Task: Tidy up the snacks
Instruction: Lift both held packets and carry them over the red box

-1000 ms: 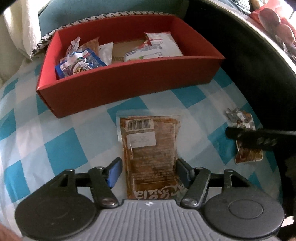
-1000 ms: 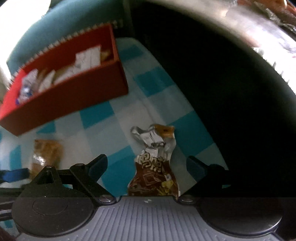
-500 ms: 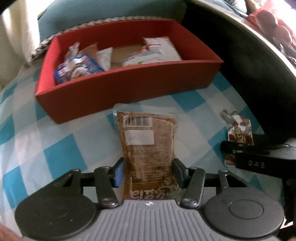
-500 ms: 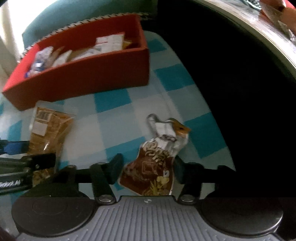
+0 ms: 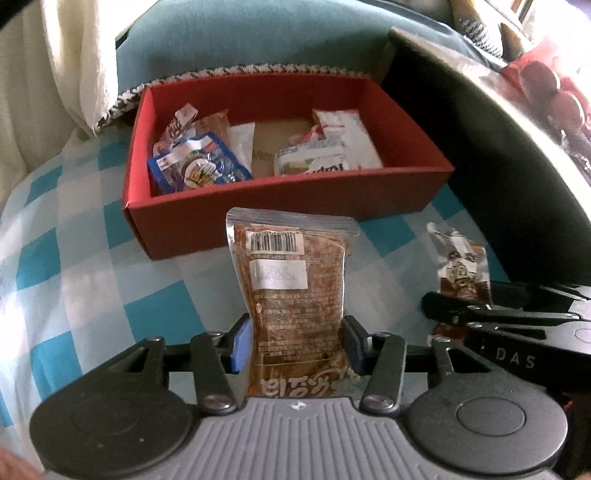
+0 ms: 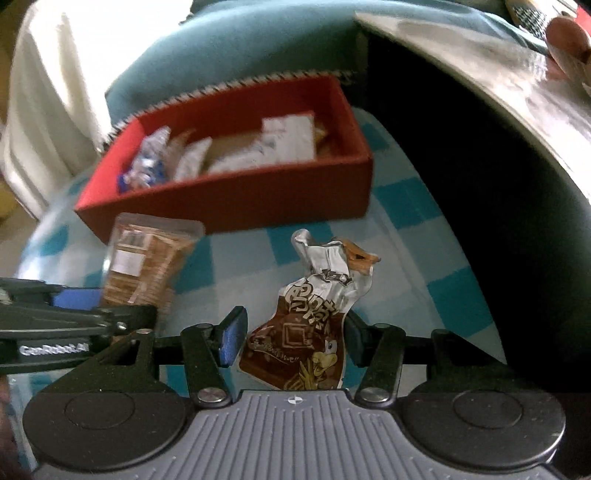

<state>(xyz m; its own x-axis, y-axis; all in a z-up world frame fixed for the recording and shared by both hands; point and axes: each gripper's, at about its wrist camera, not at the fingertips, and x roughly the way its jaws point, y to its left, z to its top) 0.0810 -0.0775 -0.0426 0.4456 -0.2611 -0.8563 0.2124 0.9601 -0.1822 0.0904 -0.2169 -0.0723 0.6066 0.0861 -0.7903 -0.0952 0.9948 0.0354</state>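
My left gripper [image 5: 295,343] is shut on a clear packet of brown snack [image 5: 295,291] with a barcode label and holds it lifted, tilted up toward the red box [image 5: 280,203]. My right gripper [image 6: 291,339] is shut on a crumpled brown-and-silver snack bag [image 6: 314,325], raised off the cloth. The red box [image 6: 236,195] holds several packets, among them a blue one [image 5: 199,170] and a white one [image 5: 325,155]. Each gripper shows in the other's view: the right one [image 5: 491,314], the left one [image 6: 70,325].
A blue-and-white checked cloth [image 5: 74,295] covers the surface. A teal cushion [image 5: 229,33] lies behind the box. A dark curved edge [image 5: 491,158] with a silvery rim runs along the right side. White fabric [image 5: 74,48] hangs at the left.
Both grippers closed on their snacks and lifted them. The clear packet and the brown bag now stand raised off the cloth, closer to the red box.
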